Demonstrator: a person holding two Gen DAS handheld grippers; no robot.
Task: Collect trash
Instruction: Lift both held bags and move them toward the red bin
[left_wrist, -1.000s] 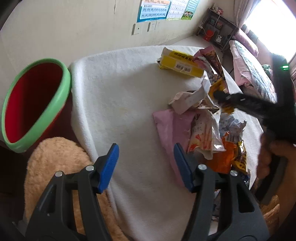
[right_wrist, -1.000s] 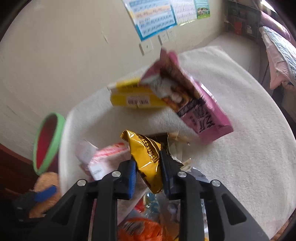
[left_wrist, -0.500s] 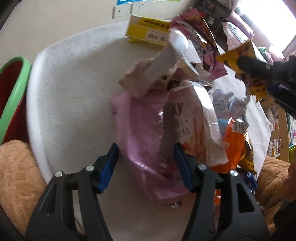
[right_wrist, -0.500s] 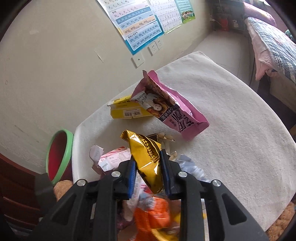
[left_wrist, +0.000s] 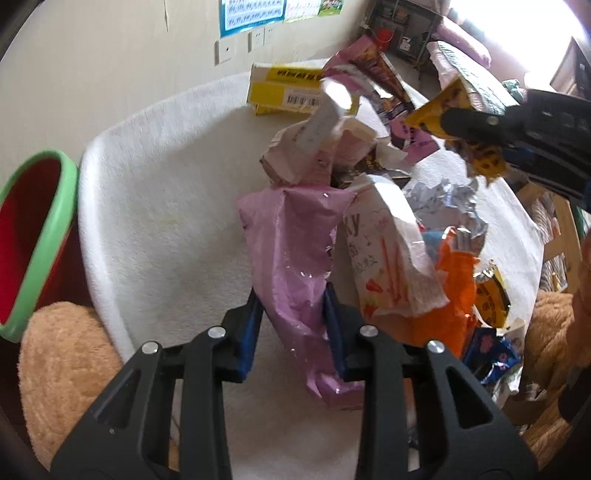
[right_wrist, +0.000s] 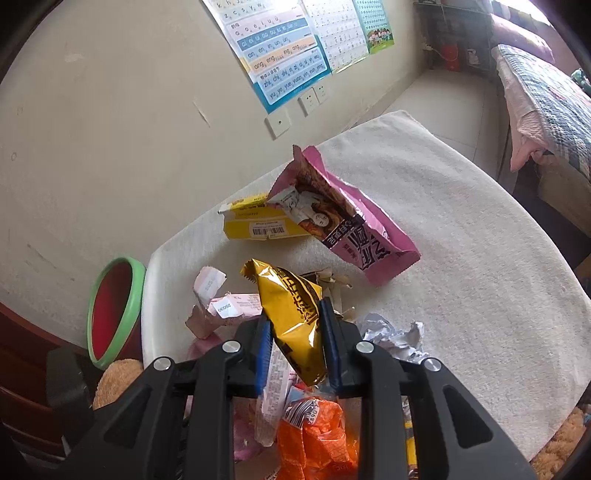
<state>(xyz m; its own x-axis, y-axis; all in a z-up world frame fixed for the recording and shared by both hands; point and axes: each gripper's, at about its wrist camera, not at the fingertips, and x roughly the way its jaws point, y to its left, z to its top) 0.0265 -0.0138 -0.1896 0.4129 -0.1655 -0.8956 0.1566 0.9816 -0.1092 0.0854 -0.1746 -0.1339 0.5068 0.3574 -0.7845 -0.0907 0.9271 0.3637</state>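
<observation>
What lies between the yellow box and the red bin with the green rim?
In the right wrist view, only bare white table cover lies between the yellow box and the red bin.

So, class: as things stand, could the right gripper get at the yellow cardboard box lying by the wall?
Probably not yet. The right gripper is shut on a gold foil wrapper, so it has no free grip. The yellow cardboard box itself lies partly exposed beside the pink snack bag.

One yellow box (right_wrist: 256, 225), one red bin (right_wrist: 114, 306), two wall posters (right_wrist: 280, 55).
</observation>
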